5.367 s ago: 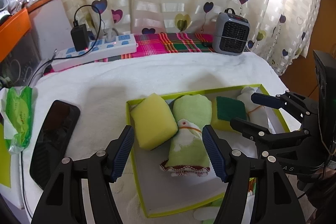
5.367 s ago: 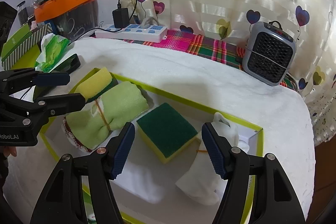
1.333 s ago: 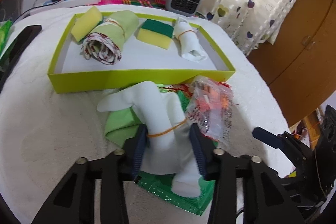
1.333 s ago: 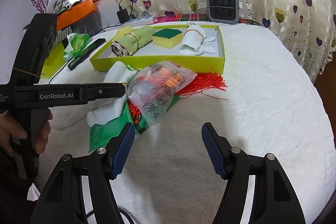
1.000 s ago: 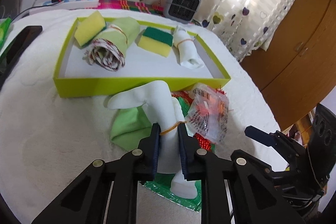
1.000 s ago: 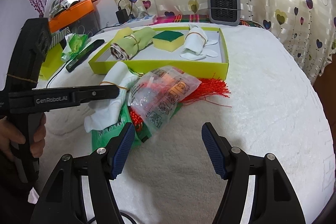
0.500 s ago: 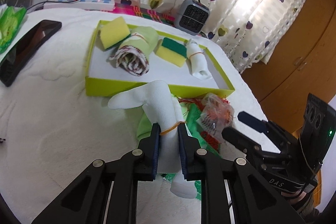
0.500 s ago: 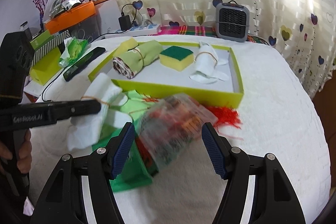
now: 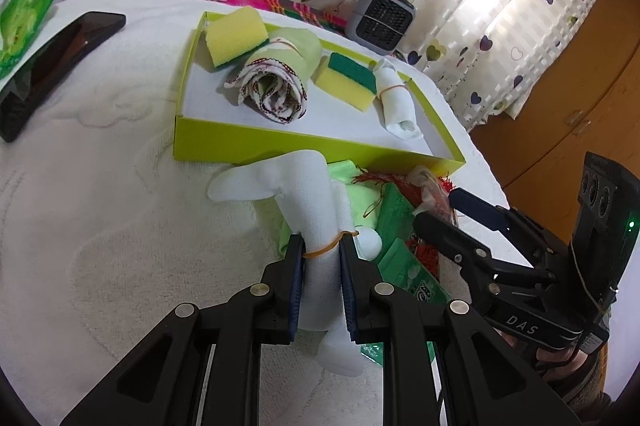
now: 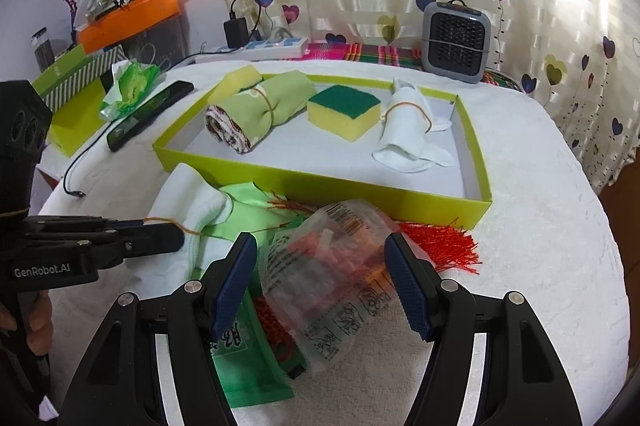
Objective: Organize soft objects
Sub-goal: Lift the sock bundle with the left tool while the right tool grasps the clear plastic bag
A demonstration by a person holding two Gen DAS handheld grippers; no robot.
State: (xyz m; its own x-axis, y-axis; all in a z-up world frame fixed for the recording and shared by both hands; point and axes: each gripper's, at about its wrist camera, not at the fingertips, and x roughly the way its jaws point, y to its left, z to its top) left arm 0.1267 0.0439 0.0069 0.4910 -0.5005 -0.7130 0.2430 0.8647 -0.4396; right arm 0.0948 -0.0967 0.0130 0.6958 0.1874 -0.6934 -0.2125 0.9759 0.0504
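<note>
My left gripper (image 9: pixel 321 246) is shut on a white rolled cloth (image 9: pixel 308 198) bound with a rubber band, held just in front of the lime-green tray (image 9: pixel 280 146). The tray (image 10: pixel 320 182) holds a yellow sponge (image 9: pixel 236 34), a rolled green towel (image 10: pixel 260 106), a green-topped sponge (image 10: pixel 344 110) and a second white rolled cloth (image 10: pixel 408 130). My right gripper (image 10: pixel 322 274) is open around a clear plastic packet (image 10: pixel 336 266) lying on green cloth and green packaging (image 10: pixel 248 366).
A red tassel (image 10: pixel 440 242) lies by the tray's front wall. A black phone (image 9: pixel 52 58) and green tissue pack (image 10: pixel 128 86) sit to the left. A power strip (image 10: pixel 260 46) and grey heater (image 10: pixel 456 42) stand at the back. The table edge is at right.
My left gripper closed on the white rolled cloth and lifted it toward the tray. My right gripper moved forward over the plastic packet, staying open.
</note>
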